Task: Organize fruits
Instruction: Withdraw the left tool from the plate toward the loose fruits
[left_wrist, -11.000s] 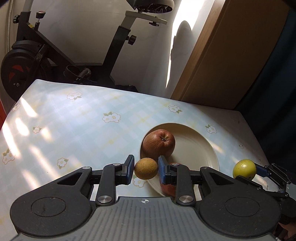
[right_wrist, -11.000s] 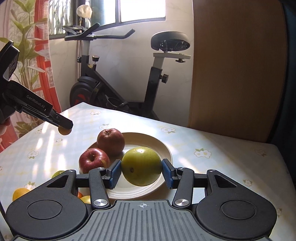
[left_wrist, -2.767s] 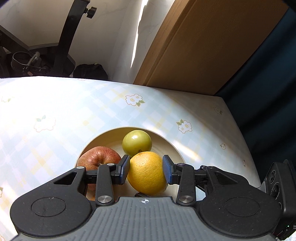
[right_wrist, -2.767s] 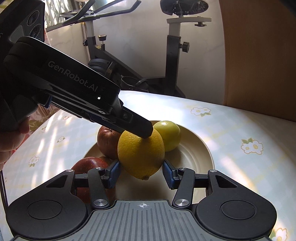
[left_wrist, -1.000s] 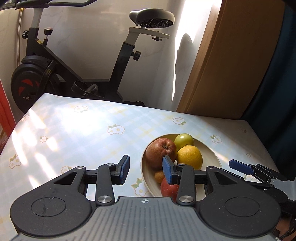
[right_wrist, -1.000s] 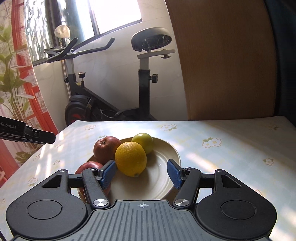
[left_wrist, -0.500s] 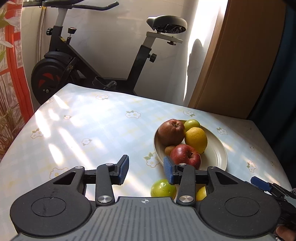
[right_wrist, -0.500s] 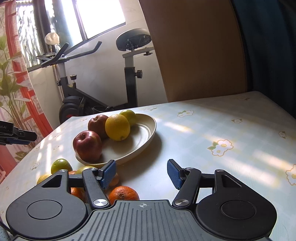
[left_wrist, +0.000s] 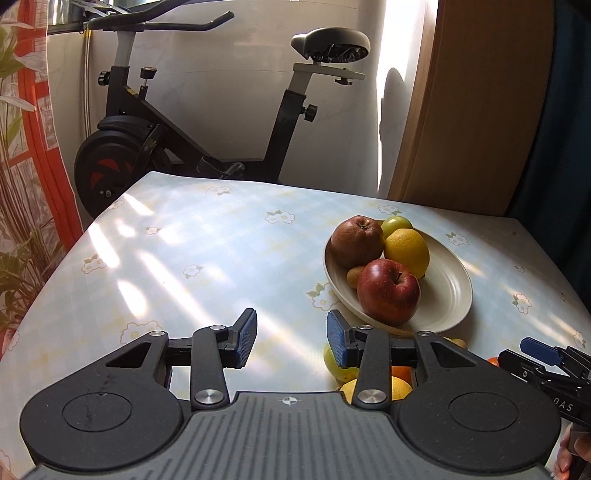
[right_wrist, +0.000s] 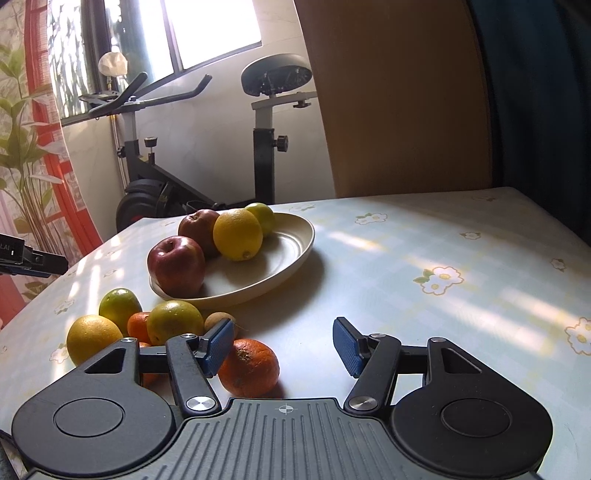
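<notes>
1. The round cream plate (right_wrist: 295, 236) holds a shiny red apple (right_wrist: 176, 266), a darker apple (right_wrist: 197, 225), a bumpy yellow lemon (right_wrist: 238, 234), a small green fruit (right_wrist: 263, 218) and a little brown fruit (left_wrist: 354, 277).
2. Loose oranges and green fruits sit at 7 o'clock of the plate; one rough orange (right_wrist: 249, 367) lies just beside the right claw (right_wrist: 282, 347).
3. Both claws are apart and hold nothing; the left claw (left_wrist: 291, 338) hangs over bare table (left_wrist: 184, 258).
4. Earlier the plate sat right under the claws; now both look from farther back.
5. The table wears a smooth flowered cloth. An exercise bike (left_wrist: 147, 140) stands behind.
</notes>
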